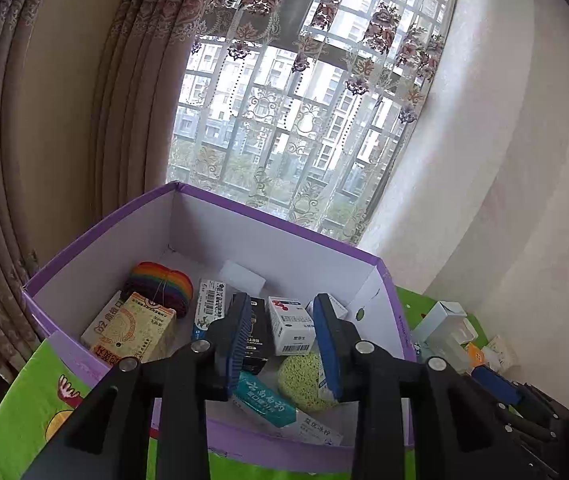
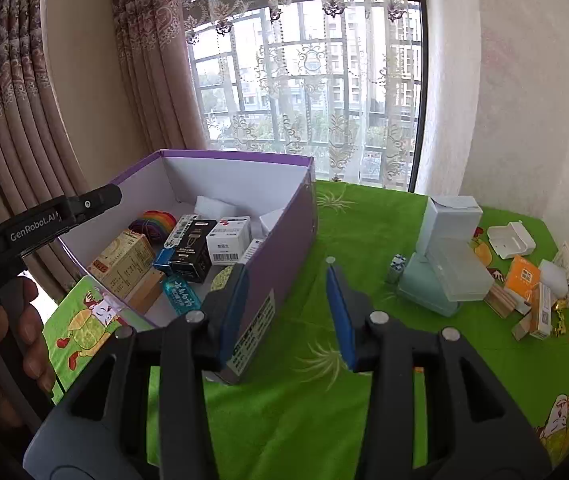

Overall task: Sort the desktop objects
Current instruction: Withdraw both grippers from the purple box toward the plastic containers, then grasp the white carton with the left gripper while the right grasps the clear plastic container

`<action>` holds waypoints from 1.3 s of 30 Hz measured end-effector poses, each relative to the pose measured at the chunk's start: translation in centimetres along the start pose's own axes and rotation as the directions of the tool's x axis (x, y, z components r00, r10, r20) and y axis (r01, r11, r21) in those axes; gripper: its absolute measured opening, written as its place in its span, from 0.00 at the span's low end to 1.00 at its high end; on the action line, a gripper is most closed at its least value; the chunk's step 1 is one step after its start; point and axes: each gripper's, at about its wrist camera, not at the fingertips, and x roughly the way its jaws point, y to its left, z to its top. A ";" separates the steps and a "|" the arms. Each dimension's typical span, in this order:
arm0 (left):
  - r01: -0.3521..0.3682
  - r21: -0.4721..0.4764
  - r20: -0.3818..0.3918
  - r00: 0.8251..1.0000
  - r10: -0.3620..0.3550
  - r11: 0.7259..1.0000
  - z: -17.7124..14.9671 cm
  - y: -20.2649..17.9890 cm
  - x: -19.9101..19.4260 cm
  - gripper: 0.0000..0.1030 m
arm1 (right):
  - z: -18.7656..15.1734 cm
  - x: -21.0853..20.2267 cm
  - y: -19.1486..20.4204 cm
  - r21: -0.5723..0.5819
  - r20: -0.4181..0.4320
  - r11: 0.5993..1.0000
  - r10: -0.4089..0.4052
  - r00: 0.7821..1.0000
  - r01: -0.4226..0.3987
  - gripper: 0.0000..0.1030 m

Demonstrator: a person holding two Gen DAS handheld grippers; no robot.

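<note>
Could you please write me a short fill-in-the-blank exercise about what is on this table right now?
1. The sorted items lie in a box whose outside is ____.
2. The tablecloth is mainly ____.
3. The rainbow-striped item lies ____ the box.
4. Nothing is between the jaws of the right gripper: it is ____.

Missing words: purple; green; inside; open

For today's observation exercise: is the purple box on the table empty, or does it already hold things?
It already holds things. The purple box stands open-topped, with the rainbow pad, small cartons and a yellow-green sponge on its floor.
</note>
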 end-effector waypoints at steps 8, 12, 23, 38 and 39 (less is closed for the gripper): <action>0.032 0.070 -0.009 0.999 -0.032 0.997 -0.5 -4.2 0.4 0.43 | -1.9 -1.0 -5.9 0.108 0.001 0.991 -0.078 0.997 0.077 0.51; 0.050 0.104 -0.015 0.999 -0.049 0.993 -0.8 -6.3 0.7 0.48 | -2.4 -1.5 -8.3 0.137 0.010 0.982 -0.131 0.991 0.129 0.62; 0.156 0.231 -0.016 0.988 -0.156 0.961 -1.8 -13.2 1.2 0.60 | -3.1 0.3 -13.0 0.141 -0.005 0.974 -0.180 0.984 0.179 0.71; 0.255 0.241 -0.201 0.957 -0.209 0.936 -3.9 -18.8 9.7 0.60 | -2.7 4.7 -15.6 0.143 -0.043 0.973 -0.176 0.983 0.181 0.71; 0.261 0.246 -0.206 0.955 -0.212 0.933 -3.7 -19.2 10.2 0.60 | -2.7 5.0 -15.7 0.145 -0.046 0.973 -0.174 0.984 0.179 0.71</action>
